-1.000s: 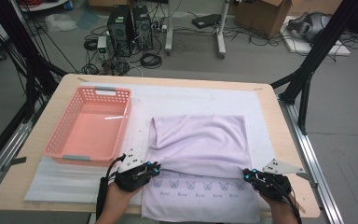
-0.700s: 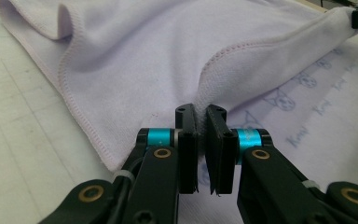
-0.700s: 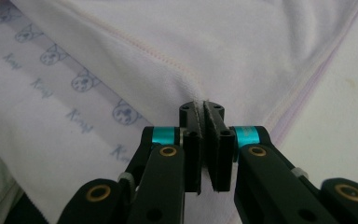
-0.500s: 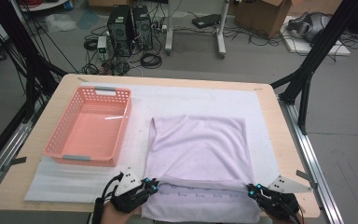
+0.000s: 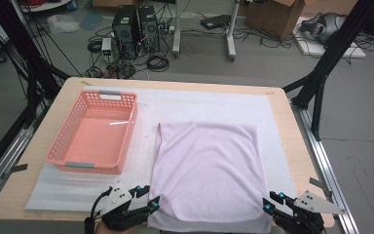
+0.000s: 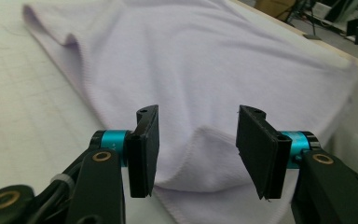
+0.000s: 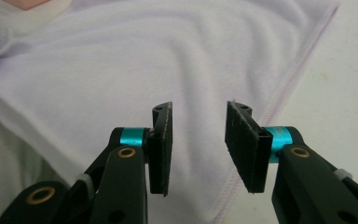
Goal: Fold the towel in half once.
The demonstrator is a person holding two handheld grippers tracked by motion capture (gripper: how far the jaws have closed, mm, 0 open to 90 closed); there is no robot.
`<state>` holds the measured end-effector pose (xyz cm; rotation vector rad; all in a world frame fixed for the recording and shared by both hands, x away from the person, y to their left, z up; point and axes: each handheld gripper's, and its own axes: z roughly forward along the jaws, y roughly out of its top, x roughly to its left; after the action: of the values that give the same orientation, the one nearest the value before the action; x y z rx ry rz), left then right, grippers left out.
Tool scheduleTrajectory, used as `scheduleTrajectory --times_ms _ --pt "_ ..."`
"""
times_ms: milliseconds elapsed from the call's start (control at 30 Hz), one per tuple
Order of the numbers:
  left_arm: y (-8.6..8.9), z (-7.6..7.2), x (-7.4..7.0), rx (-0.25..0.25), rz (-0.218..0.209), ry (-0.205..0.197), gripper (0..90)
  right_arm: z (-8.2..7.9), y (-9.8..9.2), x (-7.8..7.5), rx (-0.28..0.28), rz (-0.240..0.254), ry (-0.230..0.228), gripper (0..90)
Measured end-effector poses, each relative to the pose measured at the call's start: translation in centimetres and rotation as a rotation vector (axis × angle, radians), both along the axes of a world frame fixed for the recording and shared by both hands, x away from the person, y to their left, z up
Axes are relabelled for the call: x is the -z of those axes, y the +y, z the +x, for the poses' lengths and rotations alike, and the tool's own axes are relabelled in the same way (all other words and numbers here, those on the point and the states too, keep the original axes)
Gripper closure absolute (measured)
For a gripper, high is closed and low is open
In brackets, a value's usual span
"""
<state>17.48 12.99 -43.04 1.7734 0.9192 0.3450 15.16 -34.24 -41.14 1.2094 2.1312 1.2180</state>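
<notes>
Towel [image 5: 208, 175] flat, folded, long axis toward table's [image 5: 292, 126] far edge.

Both hand-held grippers are built the same: the left hand-held gripper [image 6: 193, 149] and the right hand-held gripper [image 7: 198, 147] are done in black, with flat ribbed pads [image 6: 256, 154], teal collars behind them and brass-coloured rivets on the arms. A grey three-cornered plate [image 5: 316, 202] is carried on top, and black cables [image 5: 95, 209] are trailed behind.
</notes>
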Motion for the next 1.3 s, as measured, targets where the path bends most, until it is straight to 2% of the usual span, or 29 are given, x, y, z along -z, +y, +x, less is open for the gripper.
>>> scheduleTrajectory --times_ms 133,267,300,333,367,433,533,600,633,667,700,767,867,967,1067,1133,1167,1233,1300 --pt "0.2 1.3 0.7 -0.034 -0.003 0.030 49.7 1.3 0.9 1.0 0.007 -0.084 0.017 61.2" --pt "-0.2 1.9 0.9 -0.042 0.004 0.037 49.6 2.7 1.8 2.6 -0.002 -0.162 0.091 63.2" --pt "-0.2 1.9 0.9 -0.039 0.012 0.035 49.6 2.9 1.9 3.2 -0.014 -0.196 0.114 66.2" --pt "-0.2 1.9 0.9 -0.035 0.019 0.033 49.6 2.7 1.8 3.3 -0.029 -0.182 0.092 75.4" --pt "-0.2 2.0 0.9 -0.034 0.017 0.034 49.7 2.6 1.6 3.1 -0.051 -0.179 0.103 85.8" --pt "-0.2 2.2 0.8 -0.035 0.015 0.030 49.8 2.1 1.3 2.7 -0.075 -0.213 0.119 87.6" --pt "0.0 2.7 0.7 -0.043 0.009 0.026 49.9 1.5 0.8 2.1 -0.115 -0.205 0.144 87.7" --pt "0.0 3.2 0.7 -0.044 0.007 0.028 49.9 1.7 0.5 2.0 -0.131 -0.189 0.159 86.3" --pt "0.0 3.5 0.7 -0.049 0.010 0.026 49.9 2.0 0.4 2.0 -0.139 -0.176 0.179 82.9" --pt "-0.1 3.8 0.7 -0.051 0.018 0.028 49.9 2.2 0.3 2.0 -0.144 -0.169 0.183 74.5" --pt "-0.1 4.1 0.7 -0.055 0.023 0.026 49.7 2.5 0.2 2.0 -0.127 -0.150 0.170 68.0" --pt "-0.3 4.8 0.7 -0.058 0.028 0.027 49.7 3.2 -0.1 2.0 -0.111 -0.096 0.144 64.7" --pt "-0.8 6.2 0.7 -0.052 0.029 0.039 49.5 4.2 -0.2 1.9 -0.065 -0.063 0.114 62.9" --pt "-1.5 7.9 0.3 -0.027 0.015 0.061 49.3 5.3 -0.2 1.9 -0.049 -0.060 0.103 62.1" --pt "-2.2 10.0 0.0 0.007 -0.001 0.055 48.0 6.1 -0.1 1.8 -0.045 -0.062 0.089 61.9" --pt "-2.7 11.3 -0.1 0.022 0.002 0.056 46.0 6.7 0.0 1.6 -0.038 -0.060 0.069 62.0" --pt "-3.0 11.8 -0.1 0.019 0.004 0.056 46.0 7.0 -0.1 1.4 -0.033 -0.059 0.058 61.8" --pt "-3.4 12.8 -0.1 0.005 0.033 0.040 45.8 7.8 -0.1 1.3 -0.012 -0.060 0.040 61.3" --pt "-3.5 13.5 0.3 -0.026 0.039 0.030 45.8 8.9 -0.4 1.3 0.023 -0.064 0.030 59.3"
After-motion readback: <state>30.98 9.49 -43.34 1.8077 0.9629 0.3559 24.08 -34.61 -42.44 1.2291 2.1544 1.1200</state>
